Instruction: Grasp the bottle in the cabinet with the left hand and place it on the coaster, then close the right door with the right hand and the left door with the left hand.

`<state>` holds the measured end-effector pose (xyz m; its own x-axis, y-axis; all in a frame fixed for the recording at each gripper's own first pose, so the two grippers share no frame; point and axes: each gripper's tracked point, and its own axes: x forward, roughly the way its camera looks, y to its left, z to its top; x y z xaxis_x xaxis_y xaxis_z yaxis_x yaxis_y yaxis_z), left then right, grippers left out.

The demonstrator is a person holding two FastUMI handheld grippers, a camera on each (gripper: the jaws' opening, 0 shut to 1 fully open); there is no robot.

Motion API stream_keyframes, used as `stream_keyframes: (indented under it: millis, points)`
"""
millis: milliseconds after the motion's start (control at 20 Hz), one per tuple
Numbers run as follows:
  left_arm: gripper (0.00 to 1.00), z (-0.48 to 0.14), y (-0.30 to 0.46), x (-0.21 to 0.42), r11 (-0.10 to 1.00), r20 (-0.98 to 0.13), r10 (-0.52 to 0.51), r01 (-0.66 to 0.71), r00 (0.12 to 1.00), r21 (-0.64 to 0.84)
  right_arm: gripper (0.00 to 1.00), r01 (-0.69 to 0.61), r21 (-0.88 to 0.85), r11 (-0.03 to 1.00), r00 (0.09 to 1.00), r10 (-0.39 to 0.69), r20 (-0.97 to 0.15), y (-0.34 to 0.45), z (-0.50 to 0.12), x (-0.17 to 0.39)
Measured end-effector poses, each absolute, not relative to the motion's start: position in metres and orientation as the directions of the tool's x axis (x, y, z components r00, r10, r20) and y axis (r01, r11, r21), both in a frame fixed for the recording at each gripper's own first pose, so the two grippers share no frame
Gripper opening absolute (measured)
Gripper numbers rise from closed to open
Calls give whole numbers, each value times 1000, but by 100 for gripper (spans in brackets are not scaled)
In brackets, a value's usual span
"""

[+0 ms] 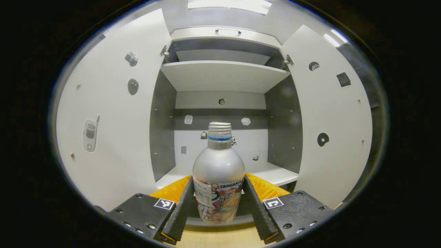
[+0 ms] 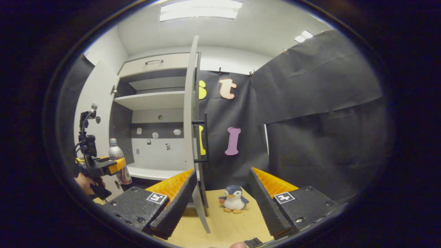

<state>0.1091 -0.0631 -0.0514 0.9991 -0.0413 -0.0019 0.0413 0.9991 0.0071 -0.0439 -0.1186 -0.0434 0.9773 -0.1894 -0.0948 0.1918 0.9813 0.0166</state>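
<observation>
Left gripper [image 1: 218, 203] clamped on upright bottle [image 1: 218, 172], cabinet [image 1: 220, 74] at 12 o'clock. Right gripper [image 2: 220, 203] wide open, empty, right door [image 2: 193, 120] edge between fingers.

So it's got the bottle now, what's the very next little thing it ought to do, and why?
Probably draw the left gripper back out of the cabinet with the bottle, keeping it upright. Its fingers press the bottle's lower body on both sides, and both doors are open. The coaster isn't visible here, so it should clear the cabinet before seeking it.

Recording booth: black cloth wall [image 2: 310, 103], staged cabinet [image 1: 220, 75].
</observation>
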Motion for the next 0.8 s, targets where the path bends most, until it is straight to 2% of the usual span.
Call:
stream_keyframes:
  millis: [450, 500, 600, 650, 750, 800]
  points:
    - [82, -116, -89, 60, 995, -68, -103, 104, 992, 5, 98, 132, 12, 991, 984, -130, -126, -98, -53, -37]
    - [78, -122, -93, 56, 994, -74, -112, 113, 991, 4, 98, 130, 12, 991, 983, -127, -129, -97, -54, -37]
    - [78, -132, -99, 48, 992, -88, -125, 125, 988, 0, 99, 133, 8, 991, 982, -131, -133, -97, -54, -36]
    - [82, -138, -102, 45, 991, -95, -130, 131, 987, -2, 98, 135, 7, 991, 982, -132, -135, -97, -54, -35]
    - [78, -146, -107, 39, 990, -101, -143, 144, 985, 4, 98, 135, 3, 991, 982, -134, -136, -95, -54, -35]
    - [82, -150, -109, 36, 988, -104, -151, 153, 983, 9, 98, 138, 1, 990, 981, -137, -136, -95, -54, -36]
